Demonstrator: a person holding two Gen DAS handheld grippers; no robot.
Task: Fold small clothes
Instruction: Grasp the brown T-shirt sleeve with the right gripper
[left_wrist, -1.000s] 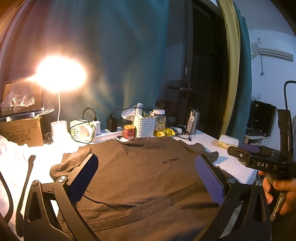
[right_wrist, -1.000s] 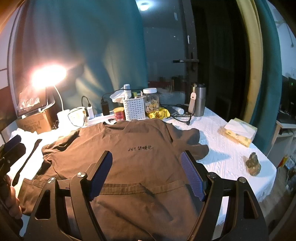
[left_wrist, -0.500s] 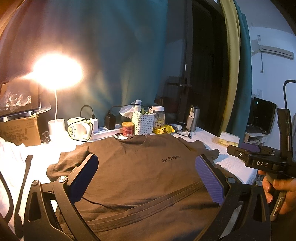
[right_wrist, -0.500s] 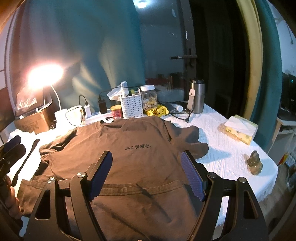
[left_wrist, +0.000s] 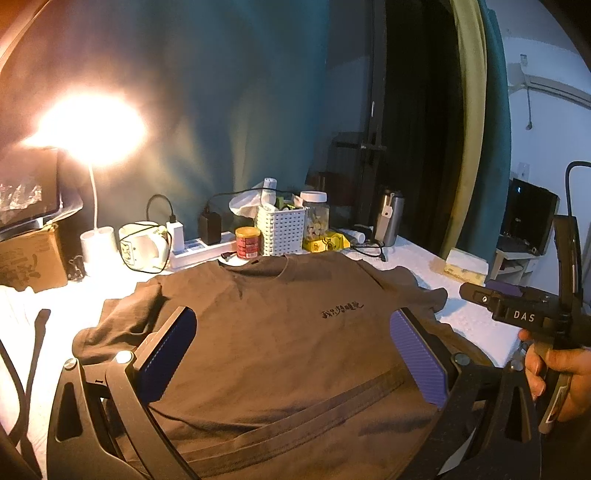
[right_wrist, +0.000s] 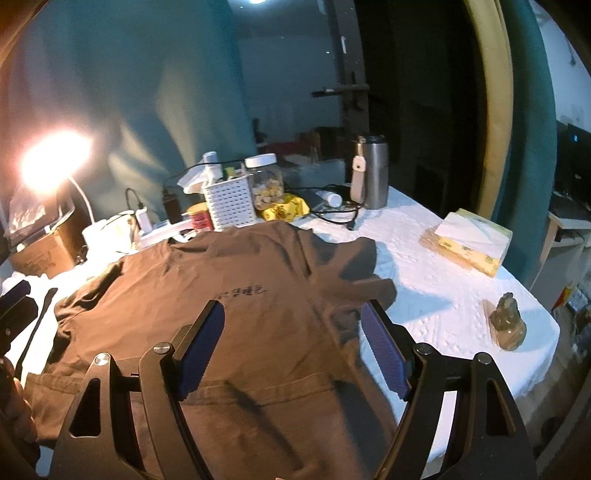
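A brown T-shirt (left_wrist: 280, 332) with small dark lettering lies spread flat on the white table, collar away from me; it also shows in the right wrist view (right_wrist: 243, 295). My left gripper (left_wrist: 291, 350) is open and empty, hovering above the shirt's lower middle near the hem. My right gripper (right_wrist: 291, 347) is open and empty, above the shirt's lower right part, its right finger over the shirt's right edge. The right gripper's body (left_wrist: 524, 314), held by a hand, shows at the right of the left wrist view.
At the table's back stand a lit lamp (left_wrist: 92, 125), a white mug (left_wrist: 142, 249), a power strip (left_wrist: 199, 253), a red can (left_wrist: 248, 242), a white basket (left_wrist: 282, 230), a jar (left_wrist: 314, 218) and a steel flask (right_wrist: 371, 171). A tissue pack (right_wrist: 469, 240) and a small figurine (right_wrist: 508, 321) lie right.
Both grippers have shifted slightly: the left view now sits a bit lower over the shirt, and the right gripper has swung rightward, toward the shirt's right side. Both stay open.
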